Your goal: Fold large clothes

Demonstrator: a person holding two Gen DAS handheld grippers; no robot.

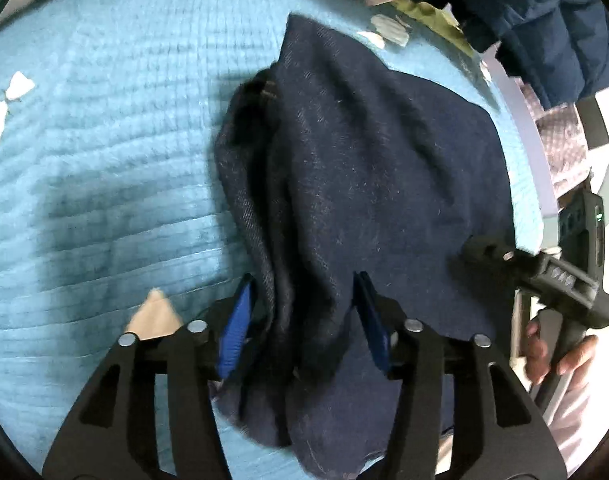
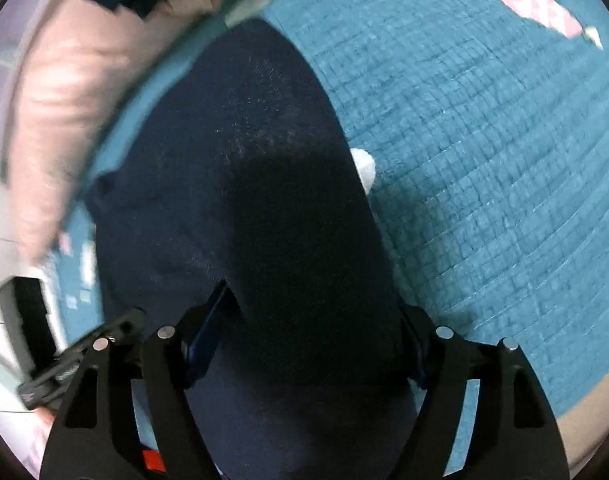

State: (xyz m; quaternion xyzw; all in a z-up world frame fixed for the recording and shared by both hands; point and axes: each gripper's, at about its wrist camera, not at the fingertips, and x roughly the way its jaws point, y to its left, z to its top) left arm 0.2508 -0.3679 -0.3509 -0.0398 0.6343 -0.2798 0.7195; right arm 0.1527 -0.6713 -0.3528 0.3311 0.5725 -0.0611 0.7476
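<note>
Your left gripper (image 1: 304, 320) and right gripper (image 2: 308, 336), jaws spread wide, both straddle bunched navy garment (image 1: 364, 168), which runs lengthwise straight ahead over the blue quilt (image 1: 104, 140).

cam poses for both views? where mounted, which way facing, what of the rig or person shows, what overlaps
Left wrist: sits on the left gripper, looking forward and down along its blue-padded fingers at the navy garment on the teal quilt; the right gripper and the right hand holding it show at the frame's right edge.
Right wrist: sits on the right gripper, looking down at the same navy garment, fabric filling the gap between its fingers.
Shared: the garment and the teal quilt.
</note>
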